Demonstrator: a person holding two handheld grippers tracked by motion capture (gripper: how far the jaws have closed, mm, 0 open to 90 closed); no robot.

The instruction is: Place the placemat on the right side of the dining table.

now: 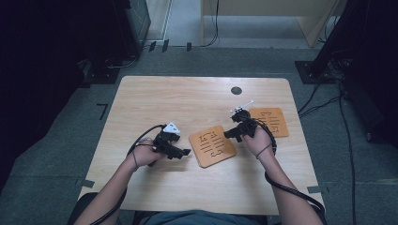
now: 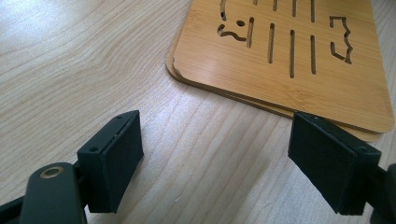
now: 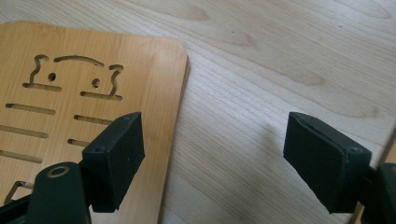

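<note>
A square bamboo board (image 1: 212, 145) with cut-out slots lies flat in the middle of the table. In the left gripper view this bamboo board (image 2: 280, 56) shows a second layer under its near edge. A second slotted board (image 1: 270, 122) lies to the right, partly behind the right hand. My left gripper (image 1: 184, 152) sits just left of the middle board, jaws open and empty, low over the wood (image 2: 217, 172). My right gripper (image 1: 228, 134) is at that board's upper right corner, also open and empty (image 3: 212, 163), with its left pad (image 3: 114, 158) over the board's edge (image 3: 93, 93).
The light wooden table (image 1: 155, 103) has a dark round hole (image 1: 236, 90) near its far edge. Cables trail from both grippers and across the floor at the right (image 1: 345, 122). Dark equipment stands at the far left and far right.
</note>
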